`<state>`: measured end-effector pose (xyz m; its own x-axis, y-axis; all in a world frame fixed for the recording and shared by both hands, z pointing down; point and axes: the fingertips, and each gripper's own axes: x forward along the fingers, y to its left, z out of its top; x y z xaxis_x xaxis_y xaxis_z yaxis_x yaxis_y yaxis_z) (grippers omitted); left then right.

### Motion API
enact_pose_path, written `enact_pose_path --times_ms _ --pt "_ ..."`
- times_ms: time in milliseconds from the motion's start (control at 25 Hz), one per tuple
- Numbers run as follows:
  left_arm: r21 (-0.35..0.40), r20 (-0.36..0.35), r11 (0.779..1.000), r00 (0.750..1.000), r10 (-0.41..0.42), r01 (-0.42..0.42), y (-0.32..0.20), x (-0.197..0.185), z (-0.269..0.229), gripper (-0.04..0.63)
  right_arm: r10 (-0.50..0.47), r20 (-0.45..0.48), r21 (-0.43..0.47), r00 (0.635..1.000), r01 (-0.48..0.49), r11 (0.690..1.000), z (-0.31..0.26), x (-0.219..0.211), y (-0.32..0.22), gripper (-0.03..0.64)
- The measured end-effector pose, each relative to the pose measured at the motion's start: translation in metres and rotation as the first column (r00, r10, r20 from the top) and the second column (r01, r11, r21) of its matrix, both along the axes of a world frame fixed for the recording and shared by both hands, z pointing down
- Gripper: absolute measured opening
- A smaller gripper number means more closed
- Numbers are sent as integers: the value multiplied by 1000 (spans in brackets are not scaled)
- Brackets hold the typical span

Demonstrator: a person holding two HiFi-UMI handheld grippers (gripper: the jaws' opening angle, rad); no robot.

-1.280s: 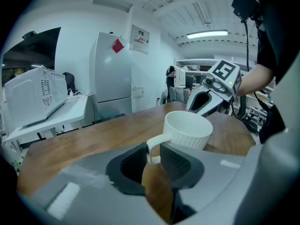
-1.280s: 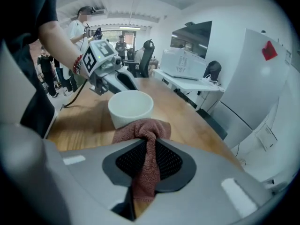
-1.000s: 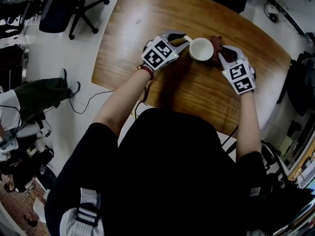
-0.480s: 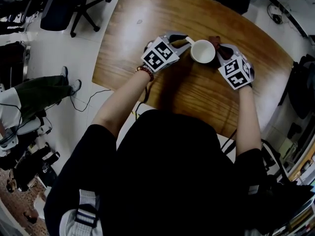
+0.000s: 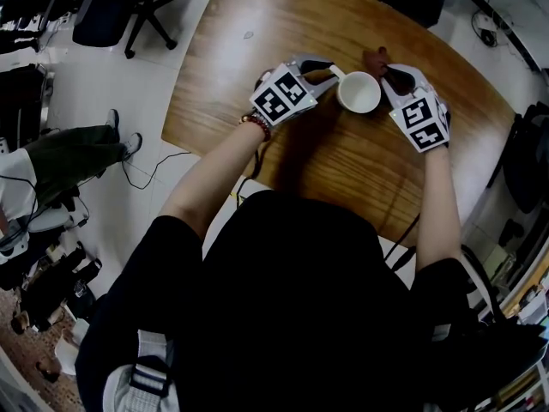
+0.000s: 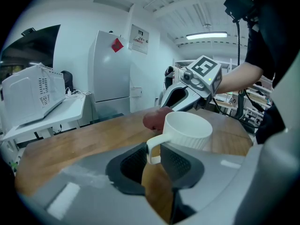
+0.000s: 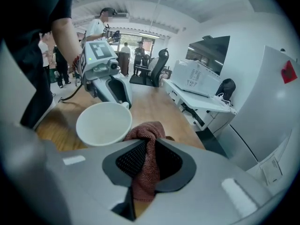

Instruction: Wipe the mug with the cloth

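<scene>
A white ribbed mug [image 5: 358, 92] stands on the wooden table [image 5: 257, 75], between the two grippers. My left gripper [image 5: 328, 69] is shut on the mug's handle [image 6: 153, 149], which sits between its dark pads. The mug [image 6: 186, 130] rises just beyond those pads. My right gripper [image 5: 388, 75] is shut on a reddish-brown cloth [image 7: 146, 165], which bunches up past the pads and touches the far side of the mug [image 7: 104, 123]. In the head view the cloth [image 5: 375, 58] shows as a small dark red lump behind the mug.
The table is oval, and its near edge [image 5: 343, 204] is close to the person's body. Office chairs [image 5: 111, 11] and a seated person's legs [image 5: 69, 157] are on the floor to the left. A microwave [image 7: 196, 76] sits on a white bench.
The right gripper has shifted up and away along the mug's right side with the cloth. The mug and left gripper have kept their place apart from the camera's drift.
</scene>
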<state>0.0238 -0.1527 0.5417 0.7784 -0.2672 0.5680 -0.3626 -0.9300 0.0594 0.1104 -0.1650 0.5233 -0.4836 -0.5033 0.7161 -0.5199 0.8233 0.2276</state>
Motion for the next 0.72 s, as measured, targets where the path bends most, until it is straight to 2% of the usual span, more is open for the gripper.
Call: enact_pose_path --times_ms 120,320,720 --pt "0 -6 1000 1000 -3 3 0 0 0 86 -7 2 5 1000 7 1000 -2 -7 -3 60" --pt "-5 -25 1000 1000 -11 11 0 1 0 87 37 27 -11 999 -36 999 4 -6 -2 55" --pt "-3 -21 1000 1000 9 -9 -1 2 0 87 19 4 -59 1000 -19 998 25 -8 -3 55"
